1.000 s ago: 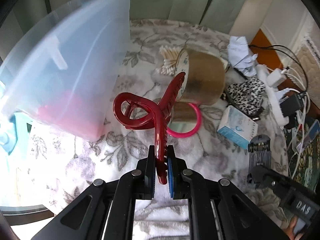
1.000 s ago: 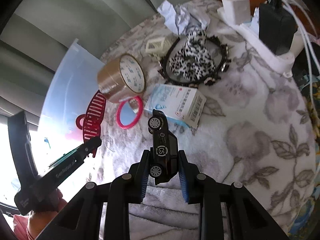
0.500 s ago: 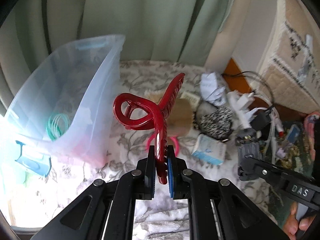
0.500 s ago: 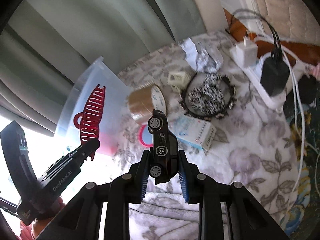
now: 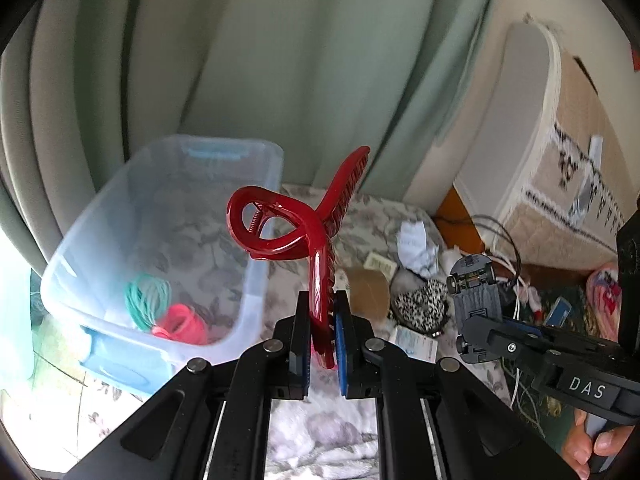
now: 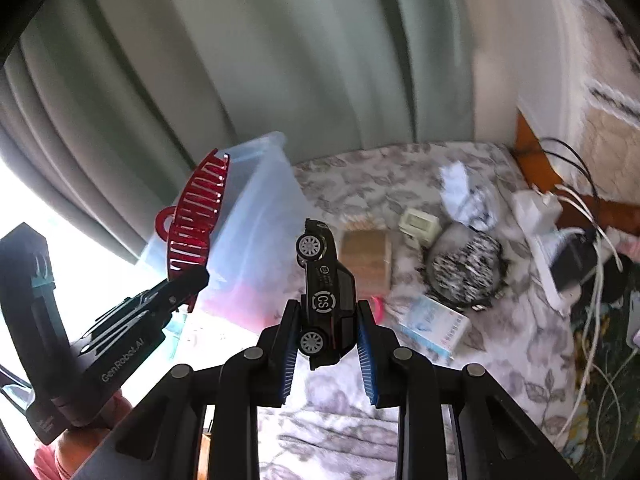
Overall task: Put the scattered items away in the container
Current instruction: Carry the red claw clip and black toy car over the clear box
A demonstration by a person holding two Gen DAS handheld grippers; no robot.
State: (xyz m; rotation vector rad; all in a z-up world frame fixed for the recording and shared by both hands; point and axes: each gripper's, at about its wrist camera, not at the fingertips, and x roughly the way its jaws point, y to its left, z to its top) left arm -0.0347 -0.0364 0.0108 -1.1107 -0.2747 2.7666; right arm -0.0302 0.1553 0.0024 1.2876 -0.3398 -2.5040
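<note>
Left gripper (image 5: 322,344): pads closed tight on the lower end of the red hair claw (image 5: 298,232), both held in the air above the floral cover.
Red hair claw: glossy dark red plastic, standing upright from the pads; looped handle with a visible spring at the left, long toothed arm rising to the upper right. Seen from the right wrist (image 6: 196,212), the comb teeth faced the camera in front of the container.
Right gripper (image 6: 327,340): blue pads closed on the flanks of the toy car (image 6: 325,280), also held in the air.
Toy car: black, nose pointing up, silver wheels, a white "CS" roundel on the door. From the left wrist its grey underside showed (image 5: 476,280).
Container (image 5: 160,240): clear plastic tub with pale blue handles, at the left edge of the floral cover (image 6: 400,184); its floor held a teal coil (image 5: 146,296) and a pink item (image 5: 182,320), touching one another.
Scattered items, mid cover: boxed carton (image 6: 434,322), brown tape roll (image 6: 366,254), black-and-white patterned band (image 6: 464,266).
Far cover: crumpled paper (image 6: 466,196) and a small white frame (image 6: 418,222).
Right edge: white power strip (image 6: 540,216) with cables.
</note>
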